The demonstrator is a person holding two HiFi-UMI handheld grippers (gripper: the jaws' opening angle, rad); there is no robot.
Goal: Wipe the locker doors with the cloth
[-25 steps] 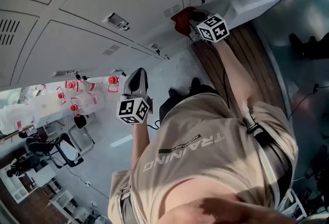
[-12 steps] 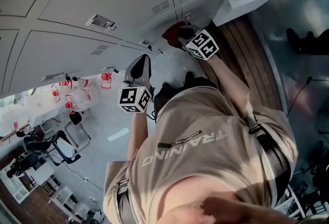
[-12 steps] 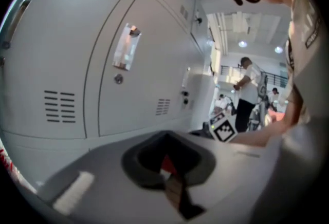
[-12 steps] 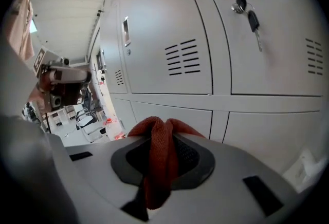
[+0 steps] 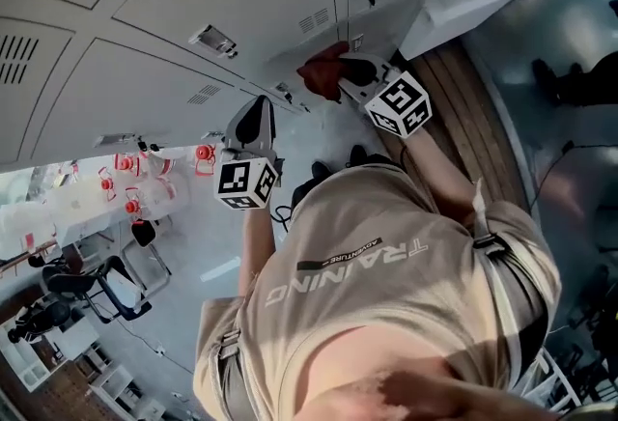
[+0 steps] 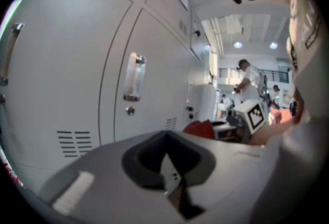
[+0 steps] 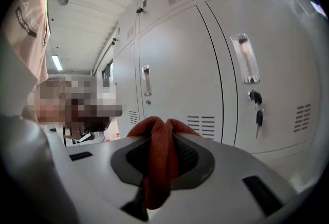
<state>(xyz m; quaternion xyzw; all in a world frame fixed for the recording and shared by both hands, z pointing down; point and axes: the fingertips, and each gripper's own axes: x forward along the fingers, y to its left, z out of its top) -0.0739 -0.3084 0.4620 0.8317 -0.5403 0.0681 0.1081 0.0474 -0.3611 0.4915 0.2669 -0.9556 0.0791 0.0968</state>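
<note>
The bank of grey lockers point(image 5: 193, 4) filled the upper left of the head view, its doors set with recessed handles and small vents. Below it stood the person point(image 5: 386, 284) in a beige shirt, both arms reaching toward the doors. The right gripper point(image 5: 352, 71) was held up to the locker face near a vertical seam between two doors, its marker cube turned back toward the camera. Its jaws were clenched on the cloth point(image 5: 319, 71), a red one, which bunched out ahead of them at the door surface; whether it pressed on the metal could not be told. In the right gripper view the cloth point(image 7: 157, 161) ran as a folded band between the jaws, looping up over their tips. The left gripper point(image 5: 249, 125) hung apart from the right one, lower and off the doors, its jaws closed together with nothing between them. A key point(image 7: 258, 115) dangled from a lock beneath one handle point(image 7: 244, 58).
</note>
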